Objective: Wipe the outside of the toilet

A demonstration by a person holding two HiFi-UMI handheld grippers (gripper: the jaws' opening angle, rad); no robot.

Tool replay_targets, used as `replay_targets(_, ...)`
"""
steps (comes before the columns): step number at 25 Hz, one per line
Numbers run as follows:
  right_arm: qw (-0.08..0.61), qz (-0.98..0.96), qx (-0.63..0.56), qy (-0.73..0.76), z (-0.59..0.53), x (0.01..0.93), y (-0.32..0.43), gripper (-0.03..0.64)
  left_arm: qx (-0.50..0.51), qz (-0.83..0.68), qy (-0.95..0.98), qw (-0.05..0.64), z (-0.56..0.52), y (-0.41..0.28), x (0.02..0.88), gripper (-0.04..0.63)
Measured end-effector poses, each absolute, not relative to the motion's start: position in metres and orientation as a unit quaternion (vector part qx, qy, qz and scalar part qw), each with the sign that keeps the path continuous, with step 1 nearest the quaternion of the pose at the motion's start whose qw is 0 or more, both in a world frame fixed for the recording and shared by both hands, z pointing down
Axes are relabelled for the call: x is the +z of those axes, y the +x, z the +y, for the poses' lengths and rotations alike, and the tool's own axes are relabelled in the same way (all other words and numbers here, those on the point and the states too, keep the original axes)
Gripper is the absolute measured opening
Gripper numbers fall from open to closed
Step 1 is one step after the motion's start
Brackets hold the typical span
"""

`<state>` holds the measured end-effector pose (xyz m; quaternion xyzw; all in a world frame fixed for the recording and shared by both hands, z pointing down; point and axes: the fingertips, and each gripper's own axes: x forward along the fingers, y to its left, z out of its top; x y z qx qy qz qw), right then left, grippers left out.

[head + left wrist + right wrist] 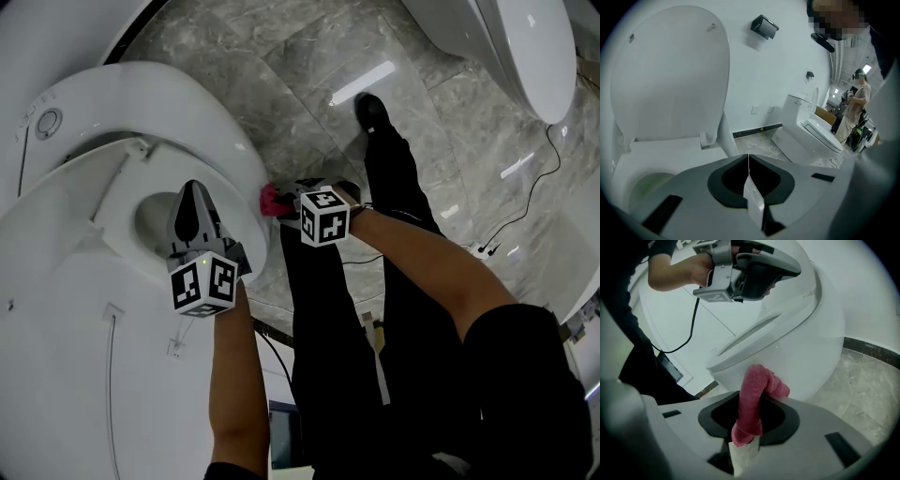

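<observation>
The right gripper (746, 439) pinches a pink cloth (752, 394) just beside the toilet's (806, 333) outer front. It should press flat and sweep steadily. The left gripper (748, 164), jaws pressed together and empty, hovers above the toilet.

This looks like a toilet showroom or test room, not a home bathroom. The open toilet (112, 122) stands on grey marble floor tiles (309, 66), with a second toilet (811, 133) unpartitioned near its side. A black wall fixture (764, 26) hangs above it. A cable (534, 187) and power strip (485, 249) lie on the tiles beyond. Past the second toilet, a person (859, 101) stands among equipment.
</observation>
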<state>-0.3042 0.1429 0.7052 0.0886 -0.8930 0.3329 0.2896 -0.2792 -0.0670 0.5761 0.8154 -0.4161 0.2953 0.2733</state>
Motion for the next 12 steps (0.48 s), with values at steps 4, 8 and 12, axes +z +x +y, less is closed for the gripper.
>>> replay_targets(4, 0.297, -0.894, 0.332, 0.048, 0.173, 0.706, -0.318, 0.132, 0.291, -0.415, 0.818, 0.271, -0.069, -0.278, 0.575, 0.018)
replay_targets(8, 0.296, -0.892, 0.34, -0.007, 0.213, 0.707, -0.343, 0.13, 0.293, -0.419, 0.815, 0.273, -0.067, -0.281, 0.578, 0.018)
replay_targets(12, 0.305, -0.884, 0.348, -0.074, 0.245, 0.709, -0.348, 0.13, 0.299, -0.419, 0.81, 0.282, -0.062, -0.282, 0.584, 0.018)
